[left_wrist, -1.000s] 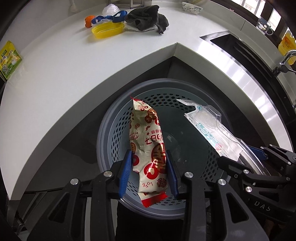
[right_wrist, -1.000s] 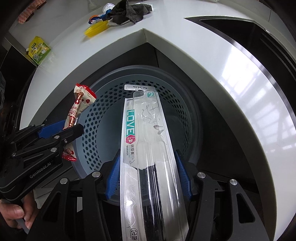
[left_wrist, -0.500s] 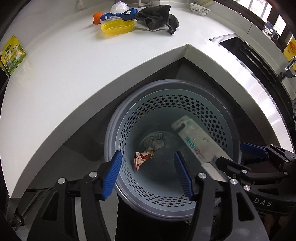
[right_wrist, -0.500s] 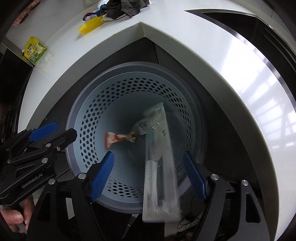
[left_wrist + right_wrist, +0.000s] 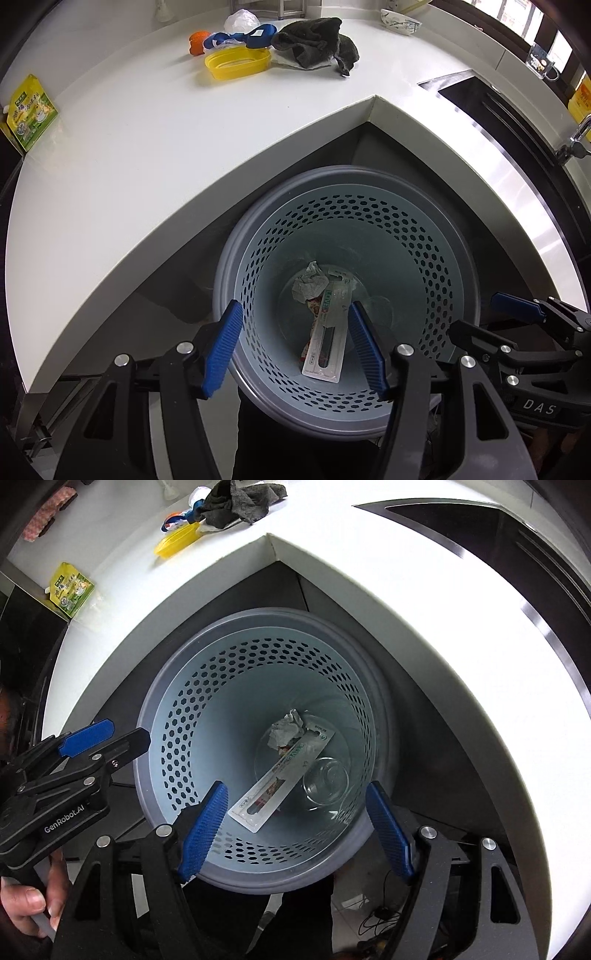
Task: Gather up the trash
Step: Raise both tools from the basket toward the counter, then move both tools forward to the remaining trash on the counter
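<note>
A grey perforated trash bin (image 5: 424, 266) (image 5: 173, 716) stands below the counter corner. At its bottom lie a clear toothbrush package (image 5: 327, 336) (image 5: 280, 779), a red-and-white snack wrapper (image 5: 314, 306) partly under it, a crumpled paper ball (image 5: 308, 284) (image 5: 286, 731) and a clear plastic cup (image 5: 325, 781). My left gripper (image 5: 295, 347) is open and empty above the bin's near rim. My right gripper (image 5: 293, 827) is open and empty above the bin too. Each gripper shows at the edge of the other's view.
The white L-shaped counter (image 5: 147, 140) holds a yellow lid (image 5: 236, 64), a dark cloth (image 5: 317, 44), blue and orange items (image 5: 236, 37) and a green-yellow packet (image 5: 29, 110). A sink (image 5: 491, 103) with a tap lies at the right.
Both grippers opened. The snack wrapper dropped from the left one and the toothbrush package from the right one; both now lie at the bin's bottom.
</note>
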`<state>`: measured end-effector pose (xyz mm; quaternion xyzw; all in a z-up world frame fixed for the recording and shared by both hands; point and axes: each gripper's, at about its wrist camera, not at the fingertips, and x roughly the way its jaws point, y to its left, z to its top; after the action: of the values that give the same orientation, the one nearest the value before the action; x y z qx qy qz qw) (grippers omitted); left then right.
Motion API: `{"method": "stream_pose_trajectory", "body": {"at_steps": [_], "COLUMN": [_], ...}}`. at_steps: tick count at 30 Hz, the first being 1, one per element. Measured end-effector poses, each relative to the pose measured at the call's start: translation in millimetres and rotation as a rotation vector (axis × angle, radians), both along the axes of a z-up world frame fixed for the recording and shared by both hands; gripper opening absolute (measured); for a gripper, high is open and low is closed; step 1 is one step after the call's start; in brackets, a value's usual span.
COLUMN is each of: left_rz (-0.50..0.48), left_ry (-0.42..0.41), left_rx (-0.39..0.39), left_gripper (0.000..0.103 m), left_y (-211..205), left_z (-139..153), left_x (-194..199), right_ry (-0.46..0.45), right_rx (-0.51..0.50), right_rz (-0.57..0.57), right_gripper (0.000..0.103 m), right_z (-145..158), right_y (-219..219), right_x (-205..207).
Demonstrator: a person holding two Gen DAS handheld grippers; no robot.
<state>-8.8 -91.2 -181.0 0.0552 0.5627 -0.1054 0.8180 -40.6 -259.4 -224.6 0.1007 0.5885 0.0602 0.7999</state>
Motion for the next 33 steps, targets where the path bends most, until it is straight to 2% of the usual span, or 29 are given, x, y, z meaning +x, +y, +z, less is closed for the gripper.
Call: {"method": "stream_pose_trajectory", "body": {"at_steps": [7, 16, 19, 26, 33], "left_rz": [0.017, 0.065, 0.081, 0.13, 0.188], "left_ry": [-0.06, -0.195, -0.243, -0.342, -0.418], "left_rx": [-0.003, -0.02, -0.035, -0.06, -0.077], "left_gripper": [0.065, 0.08, 0.081, 0.083, 0.089], "left_y": [5.7, 17.8, 24.3, 41.9, 60.0], "left_z": [26.6, 77.4, 94.1, 124.7, 139.3], "left_x": [0.2, -0.3, 0.8, 15.3, 47.6], "right_ry": [-0.082, -0.321, -0.374, -0.465, -0.51], "right_rx": [-0.009, -0.05, -0.06, -0.072, -0.082], "right_rz": [-0.002, -0.003, 0.005, 0.016, 0.016], "right_gripper": [0.074, 0.076, 0.077, 0.078, 0.078], "right_z": [23.8, 81.5, 97.6, 120.0, 129.1], "right_y": [-2.7, 1.3, 1.2, 6.2, 19.4], "right_x": [-8.6, -19.2, -15.0, 6.7, 52.0]}}
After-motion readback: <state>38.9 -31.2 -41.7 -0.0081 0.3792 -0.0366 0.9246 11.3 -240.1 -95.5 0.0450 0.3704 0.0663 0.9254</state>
